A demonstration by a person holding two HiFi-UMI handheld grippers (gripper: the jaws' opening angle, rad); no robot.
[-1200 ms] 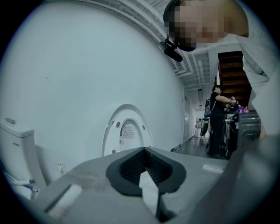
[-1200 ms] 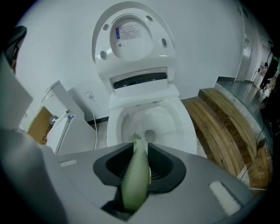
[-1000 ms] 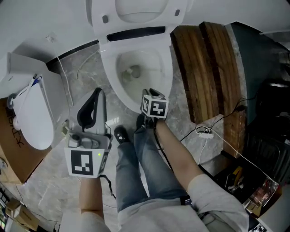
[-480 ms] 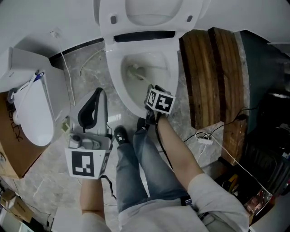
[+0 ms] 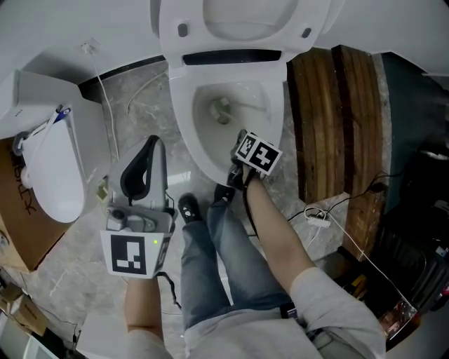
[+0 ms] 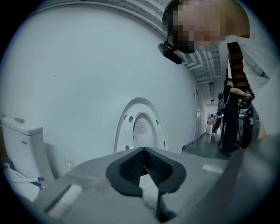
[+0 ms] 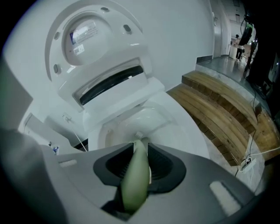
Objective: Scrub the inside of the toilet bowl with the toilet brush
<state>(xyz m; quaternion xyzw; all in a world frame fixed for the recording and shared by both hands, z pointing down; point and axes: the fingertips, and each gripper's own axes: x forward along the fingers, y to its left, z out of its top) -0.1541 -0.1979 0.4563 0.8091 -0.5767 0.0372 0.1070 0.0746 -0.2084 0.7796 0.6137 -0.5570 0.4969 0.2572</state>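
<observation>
The white toilet bowl (image 5: pixel 275 105) stands open, its lid (image 5: pixel 245 17) raised. My right gripper (image 5: pixel 242 144) hangs over the bowl's front rim, shut on the pale green handle of the toilet brush (image 7: pixel 134 181). The brush head (image 5: pixel 223 109) sits low inside the bowl near the drain. In the right gripper view the handle runs between the pads of the right gripper (image 7: pixel 140 153) down to the brush head (image 7: pixel 138 136) in the bowl (image 7: pixel 175 127). My left gripper (image 5: pixel 142 156) is held off to the left over the floor, jaws together and holding nothing; the left gripper (image 6: pixel 144 168) faces the lid (image 6: pixel 141 127).
A wooden step (image 5: pixel 337 119) lies right of the toilet. A second white toilet with a tank (image 5: pixel 45 168) and a cardboard box (image 5: pixel 17 231) stand at the left. A cable and power strip (image 5: pixel 317 214) trail on the floor. The person's legs (image 5: pixel 217 266) stand before the bowl.
The right gripper has edged forward and right over the bowl's rim, and the brush head has shifted a little inside the bowl. The left gripper has stayed put.
</observation>
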